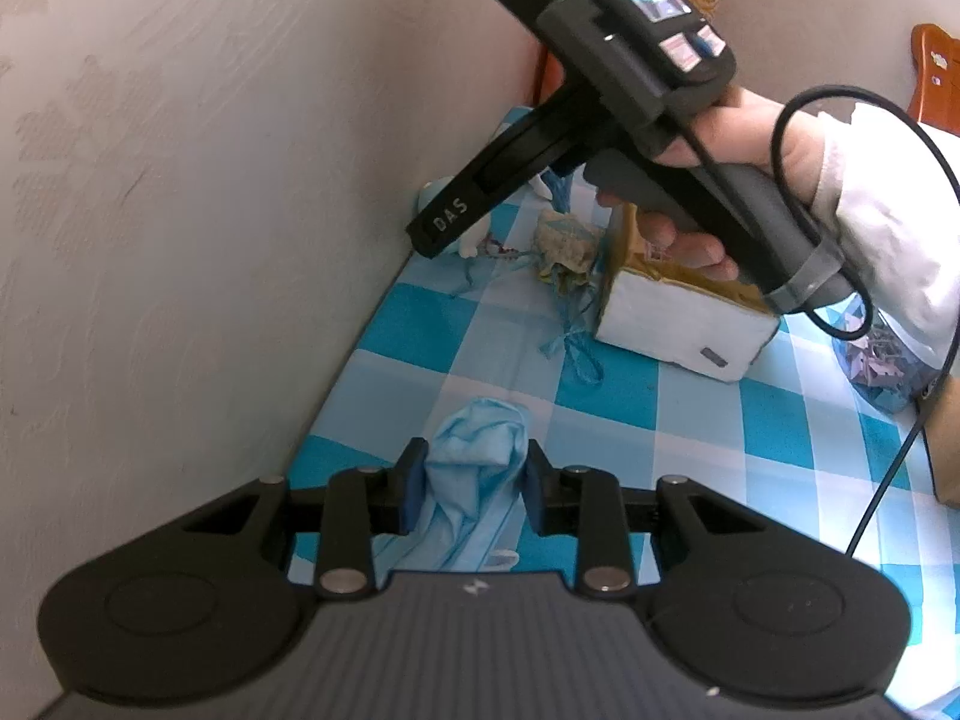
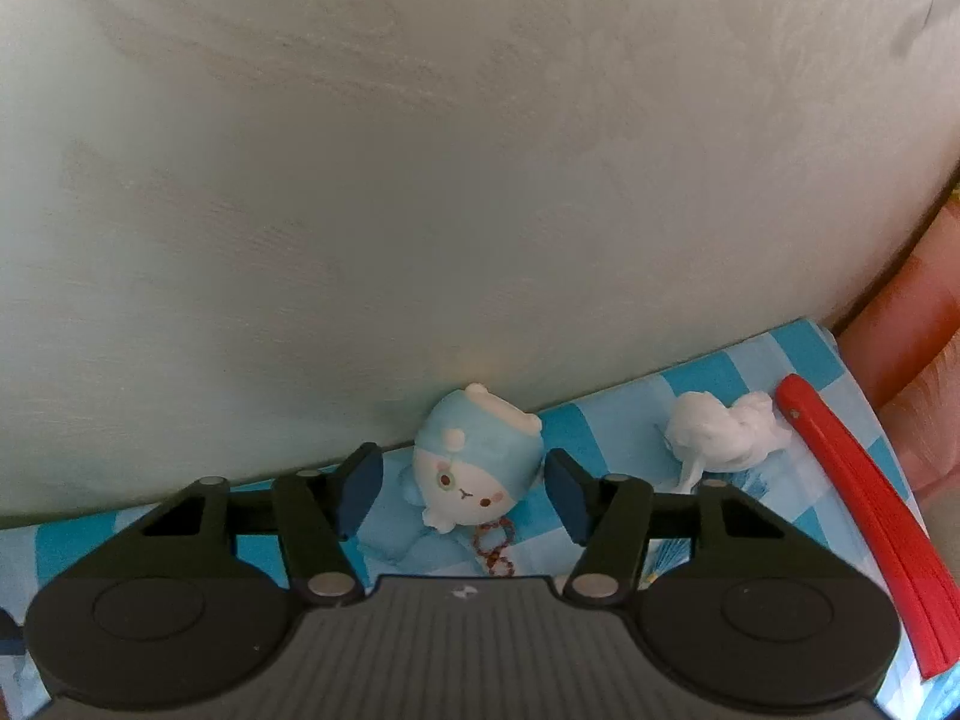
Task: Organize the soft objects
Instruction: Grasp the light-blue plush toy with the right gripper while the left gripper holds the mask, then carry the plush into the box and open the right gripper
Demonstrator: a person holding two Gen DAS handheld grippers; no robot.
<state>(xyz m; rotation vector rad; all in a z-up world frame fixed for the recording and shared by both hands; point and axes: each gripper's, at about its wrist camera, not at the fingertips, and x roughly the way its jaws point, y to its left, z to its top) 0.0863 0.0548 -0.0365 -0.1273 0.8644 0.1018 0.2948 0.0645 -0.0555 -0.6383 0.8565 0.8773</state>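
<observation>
While both grippers work over the blue-checked tablecloth (image 1: 606, 396):
Blue cloth (image 1: 480, 450): crumpled, near the wall, between the left gripper's (image 1: 468, 480) pads, which touch its sides in a light grasp.
Plush toy (image 2: 474, 468): far against the wall, between the right gripper's (image 2: 465, 489) spread, released fingers, untouched.
White wad (image 2: 720, 435): right of the toy.
Red strip (image 2: 870, 516): at the right edge.
White box (image 1: 678, 324): farther right.

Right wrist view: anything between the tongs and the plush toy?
Nothing visible. The plush toy sits against the wall, between the open right tongs. A bead bracelet lies just before it, low on the cloth.
</observation>
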